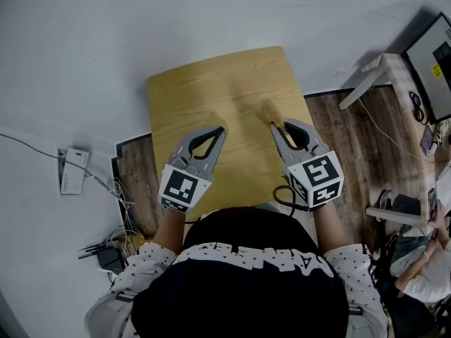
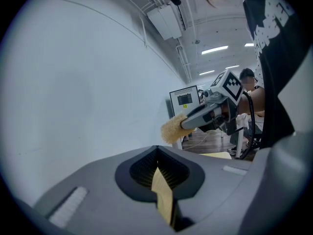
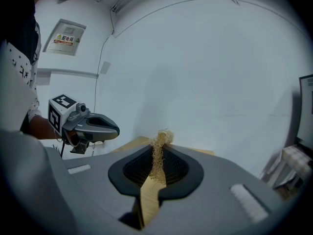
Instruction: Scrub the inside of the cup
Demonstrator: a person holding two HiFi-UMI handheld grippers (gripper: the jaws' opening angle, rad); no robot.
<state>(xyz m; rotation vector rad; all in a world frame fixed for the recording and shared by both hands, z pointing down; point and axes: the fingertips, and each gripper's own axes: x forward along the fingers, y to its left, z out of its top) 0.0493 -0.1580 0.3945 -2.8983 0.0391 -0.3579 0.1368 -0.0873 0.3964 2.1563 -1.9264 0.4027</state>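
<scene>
Head view: left gripper (image 1: 221,129) clenched, empty, centre-left over wooden table (image 1: 211,76); right gripper (image 1: 276,127) pinches scrubber (image 1: 268,110), tuft sticking past its tips. Left gripper view: jaws together, nothing btwn; scrubber at mid-right looks fuzzy, straw-coloured. Right gripper view: only thin wisps sit in the pinch, so it may slip out under scrubbing load. No cup in any view.

The wall sign (image 3: 65,38) and shirt lettering (image 1: 254,255) are too blurred to read.
</scene>
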